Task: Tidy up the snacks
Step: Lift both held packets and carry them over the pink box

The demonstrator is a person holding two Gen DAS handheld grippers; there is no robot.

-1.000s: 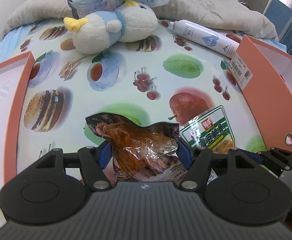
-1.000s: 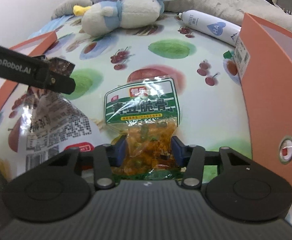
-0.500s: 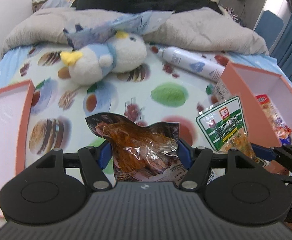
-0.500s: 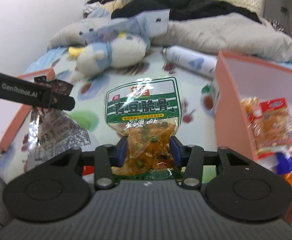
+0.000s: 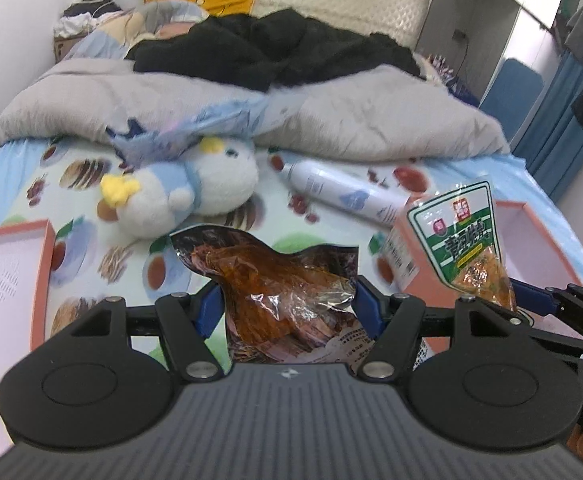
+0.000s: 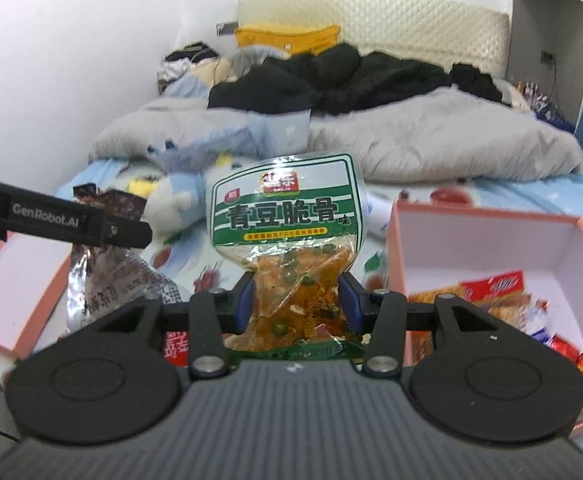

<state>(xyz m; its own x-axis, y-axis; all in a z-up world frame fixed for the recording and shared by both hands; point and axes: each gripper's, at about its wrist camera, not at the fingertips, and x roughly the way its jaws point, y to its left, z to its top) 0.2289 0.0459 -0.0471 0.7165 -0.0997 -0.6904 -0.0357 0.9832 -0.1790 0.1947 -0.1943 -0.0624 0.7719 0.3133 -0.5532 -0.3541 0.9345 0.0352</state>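
My left gripper (image 5: 287,304) is shut on a brown snack packet (image 5: 279,280) with red-brown pieces and holds it above the bed. My right gripper (image 6: 297,296) is shut on a green-and-white snack packet (image 6: 287,216) with orange and green pieces, also lifted. The green packet shows at the right of the left wrist view (image 5: 463,240). The brown packet shows at the left of the right wrist view (image 6: 111,264). An open pink box (image 6: 491,240) at the right holds several red and orange snack packets (image 6: 499,292).
A second pink box or lid (image 5: 15,264) lies at the left on the fruit-print sheet. A plush penguin (image 5: 179,192) and a white spray can (image 5: 347,196) lie further back. A grey quilt (image 5: 371,120) and black clothes (image 5: 271,48) fill the far end.
Both grippers have risen off the bed with their packets. The view now takes in the whole bed, and the inside of the right pink box has come into sight.
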